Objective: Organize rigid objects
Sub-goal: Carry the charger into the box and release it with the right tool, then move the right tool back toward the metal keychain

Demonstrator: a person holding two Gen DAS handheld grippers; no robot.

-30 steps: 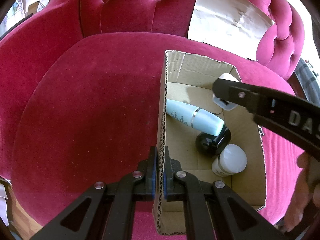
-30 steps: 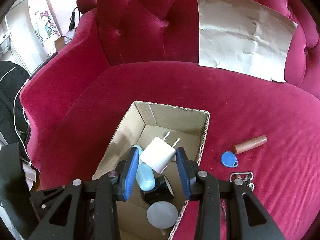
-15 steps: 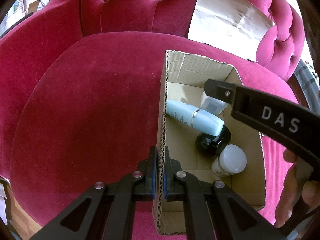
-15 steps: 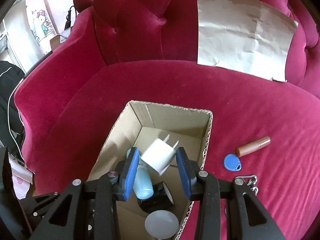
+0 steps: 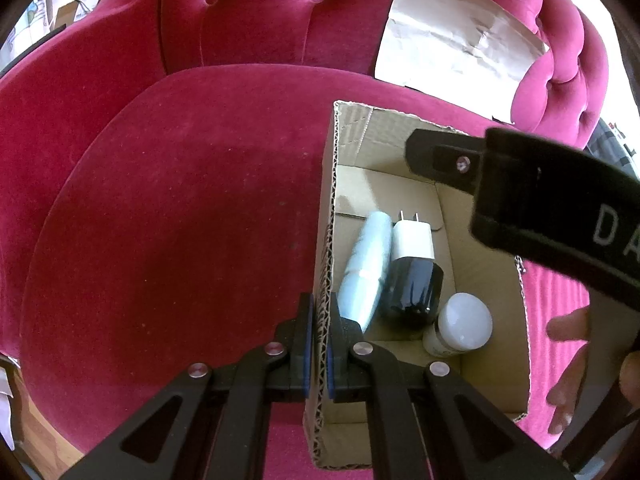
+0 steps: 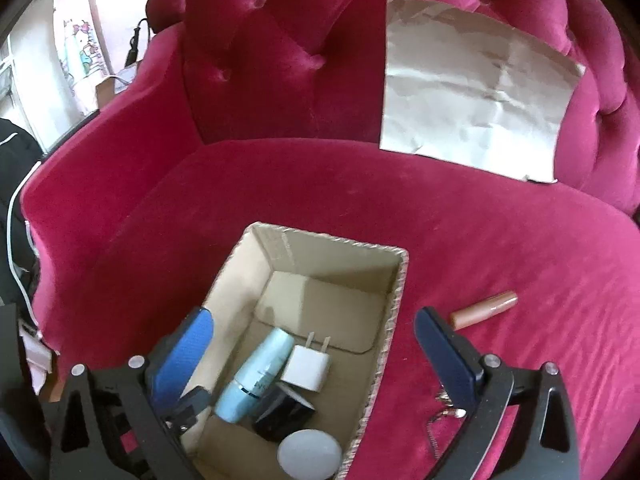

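On the crimson velvet sofa [image 6: 360,208], the left gripper [image 5: 316,344] had its fingers clamped on the cardboard box [image 6: 396,304] wall, while the right gripper's [image 6: 316,344] fingers were spreading empty above the white charger [image 6: 306,368], the brown tube [image 6: 484,310] lying crosswise just beyond its right finger.

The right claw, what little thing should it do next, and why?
Probably swing the right claw over to the brown tube on the sofa. Its jaws are opening with nothing between them, the white charger lies in the cardboard box, and the tube is still outside.
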